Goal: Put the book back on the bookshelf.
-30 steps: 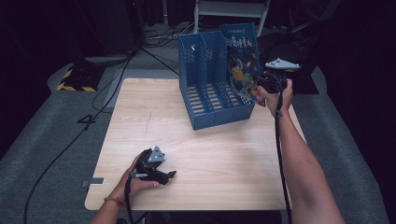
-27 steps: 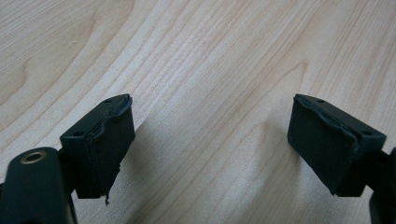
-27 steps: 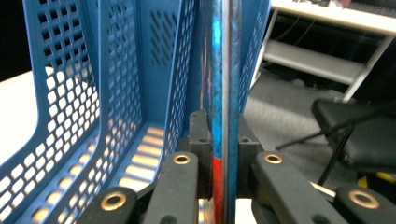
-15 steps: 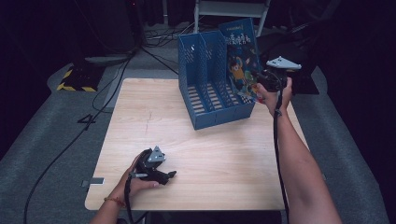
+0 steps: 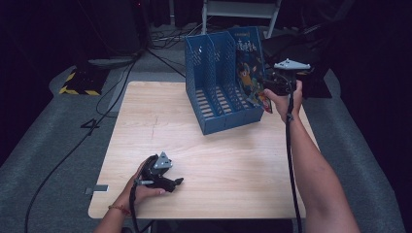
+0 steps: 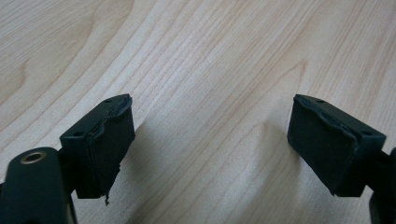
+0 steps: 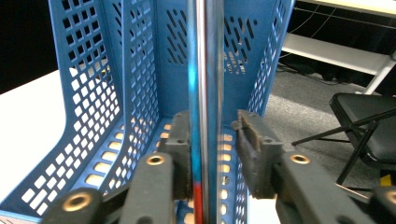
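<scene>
A blue three-slot file rack (image 5: 218, 92) stands at the back right of the wooden table (image 5: 233, 165). A colourful comic book (image 5: 250, 73) stands upright in its rightmost slot. My right gripper (image 5: 269, 87) is at the book's near edge. In the right gripper view the book's edge (image 7: 205, 93) runs between the jaws, which have just been opening. The left pad (image 7: 180, 140) lies next to the book and the right pad stands off it. My left gripper (image 5: 175, 183) rests near the front left edge, open over bare wood (image 6: 210, 135).
The rack's perforated walls (image 7: 116, 93) close in on both sides of the book. A black chair (image 7: 369, 126) stands on the grey floor off the right side. Cables (image 5: 116, 92) trail on the floor at left, near a yellow-and-black striped block (image 5: 80, 85).
</scene>
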Demonstrator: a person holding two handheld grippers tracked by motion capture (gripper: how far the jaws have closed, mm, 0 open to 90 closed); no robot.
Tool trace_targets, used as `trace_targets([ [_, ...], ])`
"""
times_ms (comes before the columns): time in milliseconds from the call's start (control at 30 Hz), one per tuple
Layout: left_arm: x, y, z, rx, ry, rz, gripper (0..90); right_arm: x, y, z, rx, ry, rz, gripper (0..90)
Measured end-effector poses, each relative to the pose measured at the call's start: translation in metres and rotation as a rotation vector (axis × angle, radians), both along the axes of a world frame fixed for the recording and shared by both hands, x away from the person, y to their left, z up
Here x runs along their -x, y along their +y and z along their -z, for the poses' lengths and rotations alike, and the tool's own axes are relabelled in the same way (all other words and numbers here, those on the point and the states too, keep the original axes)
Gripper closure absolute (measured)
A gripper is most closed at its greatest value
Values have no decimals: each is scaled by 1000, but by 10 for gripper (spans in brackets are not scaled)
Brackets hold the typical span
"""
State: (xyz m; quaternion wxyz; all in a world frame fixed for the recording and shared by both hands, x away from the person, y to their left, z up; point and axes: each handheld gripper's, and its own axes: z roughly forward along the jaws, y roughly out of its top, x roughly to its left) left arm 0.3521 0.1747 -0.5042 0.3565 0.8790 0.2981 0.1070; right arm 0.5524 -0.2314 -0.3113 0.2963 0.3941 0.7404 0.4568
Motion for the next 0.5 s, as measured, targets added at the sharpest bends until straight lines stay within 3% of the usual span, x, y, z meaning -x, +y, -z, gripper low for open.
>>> trace_targets([
  [167,0,0,0,-4,-2,2,155,-8,7,-23,43,-1,28,549],
  [500,0,1,0,1,1,12,155,-31,23,-66,110,20,40,472],
])
